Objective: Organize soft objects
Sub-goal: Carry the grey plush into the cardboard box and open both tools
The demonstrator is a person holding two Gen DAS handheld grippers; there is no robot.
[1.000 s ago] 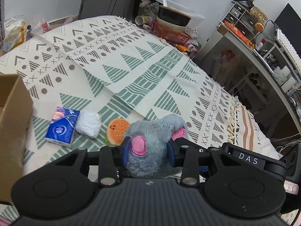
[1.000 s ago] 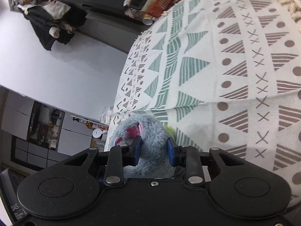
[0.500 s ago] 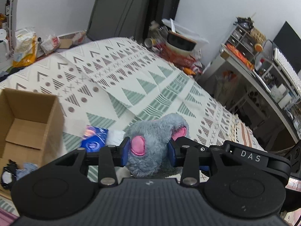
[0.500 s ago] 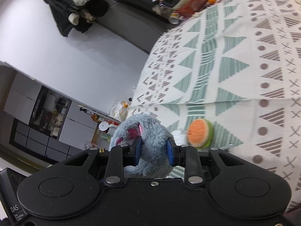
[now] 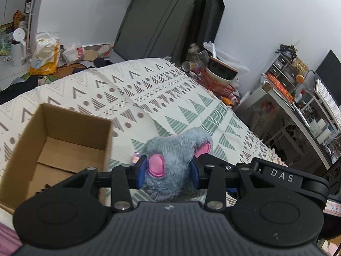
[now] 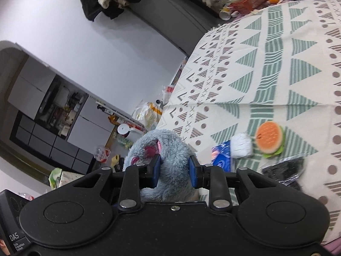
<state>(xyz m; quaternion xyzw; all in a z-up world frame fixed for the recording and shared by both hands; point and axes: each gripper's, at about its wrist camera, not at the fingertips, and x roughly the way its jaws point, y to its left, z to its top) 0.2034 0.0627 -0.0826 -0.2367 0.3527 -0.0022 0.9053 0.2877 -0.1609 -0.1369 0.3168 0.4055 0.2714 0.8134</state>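
Both grippers, left and right, clamp grey plush; its body hidden.

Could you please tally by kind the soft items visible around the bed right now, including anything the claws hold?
Grey plush toy with pink ears, held by both the left claw and the right claw: 1
Orange burger-shaped plush: 1
Blue tissue packet: 1
White rolled cloth: 1
Total: 4

I note a patterned bedspread covering the bed. Far right: an orange basket holding a bowl, and cluttered shelving. Far left: bags on the floor.
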